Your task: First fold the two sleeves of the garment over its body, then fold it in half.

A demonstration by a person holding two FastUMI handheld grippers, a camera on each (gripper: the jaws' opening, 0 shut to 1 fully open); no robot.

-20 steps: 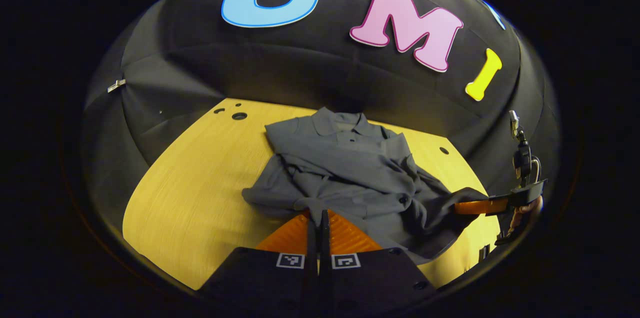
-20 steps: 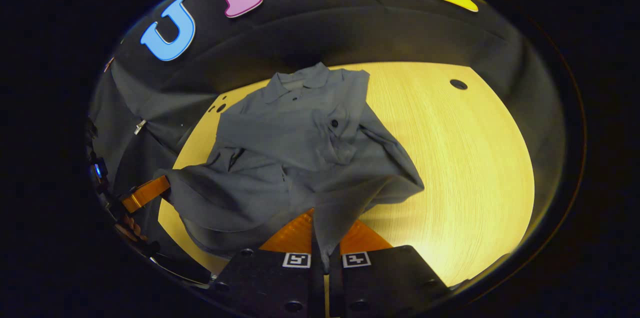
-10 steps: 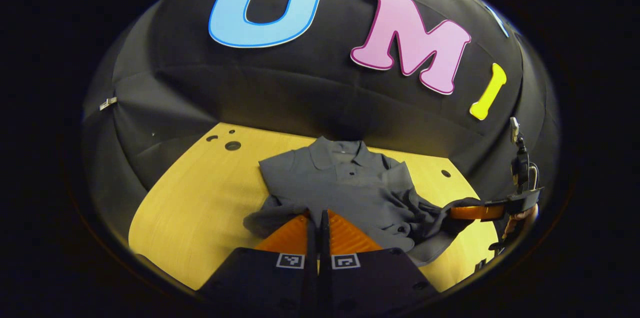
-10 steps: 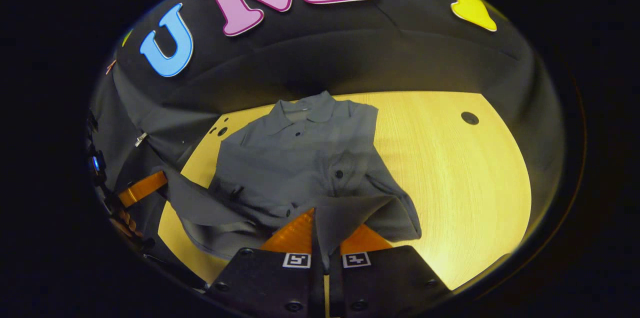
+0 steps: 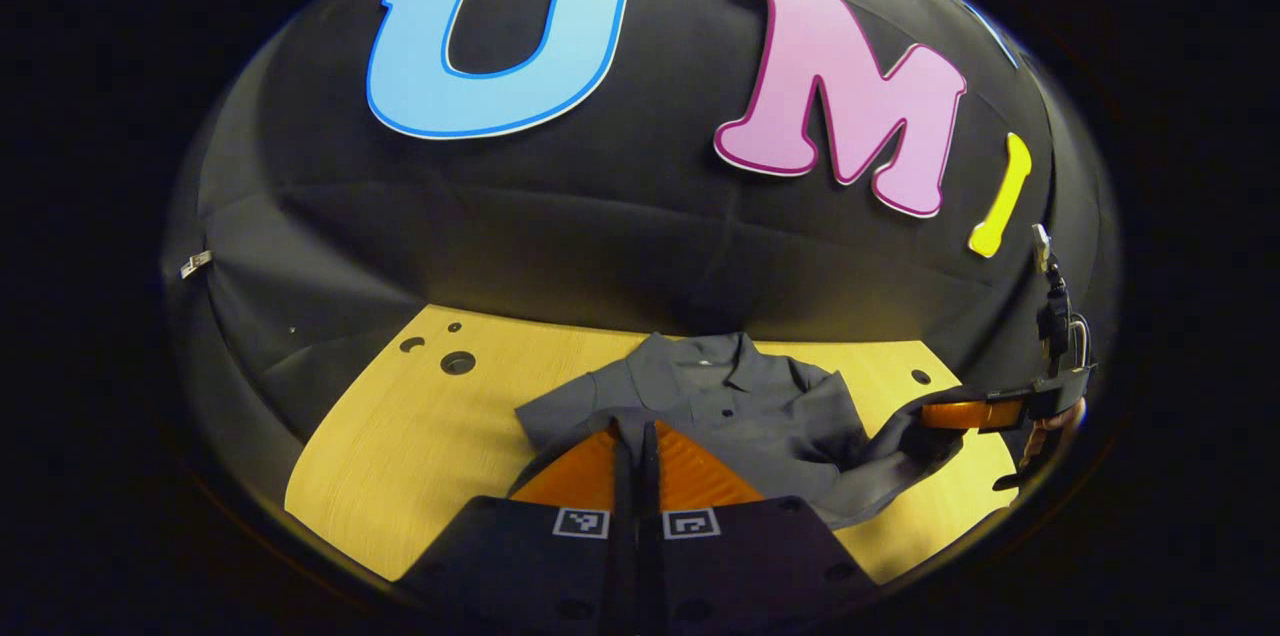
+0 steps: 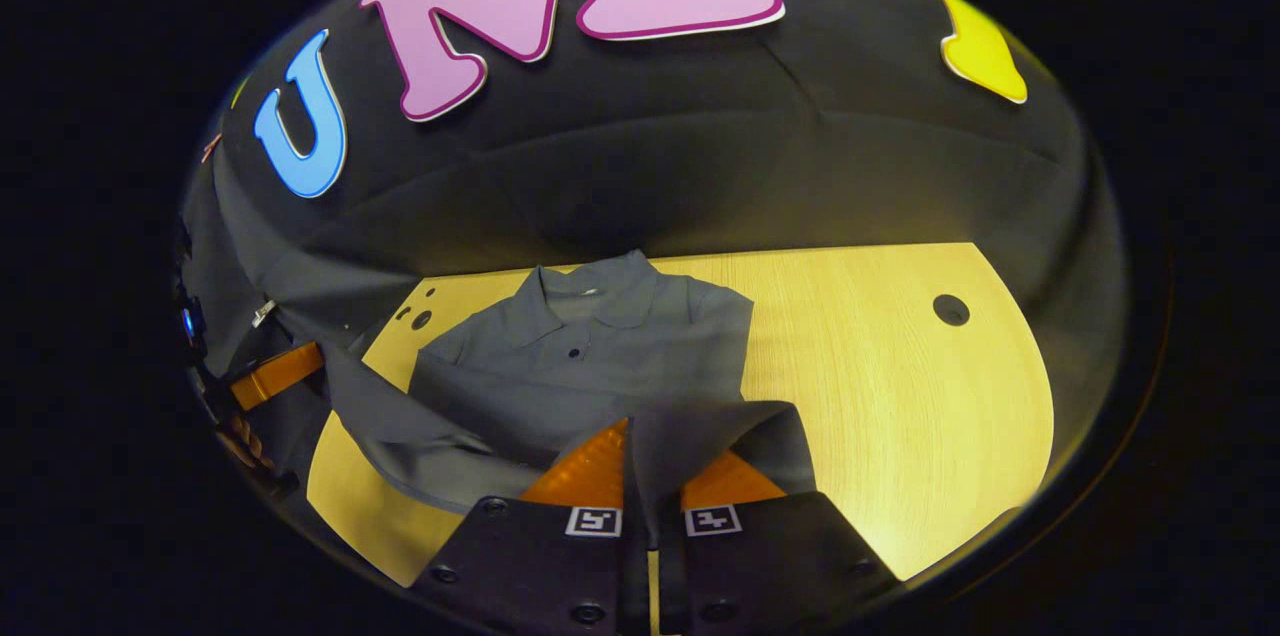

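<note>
A grey polo shirt (image 5: pixel 740 406) lies on the yellow wooden table (image 5: pixel 400 446), collar (image 6: pixel 590 288) toward the back wall, sleeves tucked over its body. My left gripper (image 5: pixel 636 430) is shut on the shirt's lower hem, lifted over the body. My right gripper (image 6: pixel 645 438) is shut on the hem's other corner, and the cloth drapes over its fingers. In the left gripper view the right gripper (image 5: pixel 930 413) holds its corner at the far right. In the right gripper view the left gripper (image 6: pixel 315 358) stands at the far left with the hem stretched between the two.
The table has round holes at its back left (image 5: pixel 458 363) and at its right side (image 6: pixel 950 309). The black cloth wall rises just behind the collar. A hand (image 5: pixel 1040 436) grips the right gripper's handle. Bare tabletop (image 6: pixel 880 396) lies right of the shirt.
Both grippers have carried the hem forward toward the collar, so the lower half now covers more of the shirt's body. The back wall looms closer in both views.
</note>
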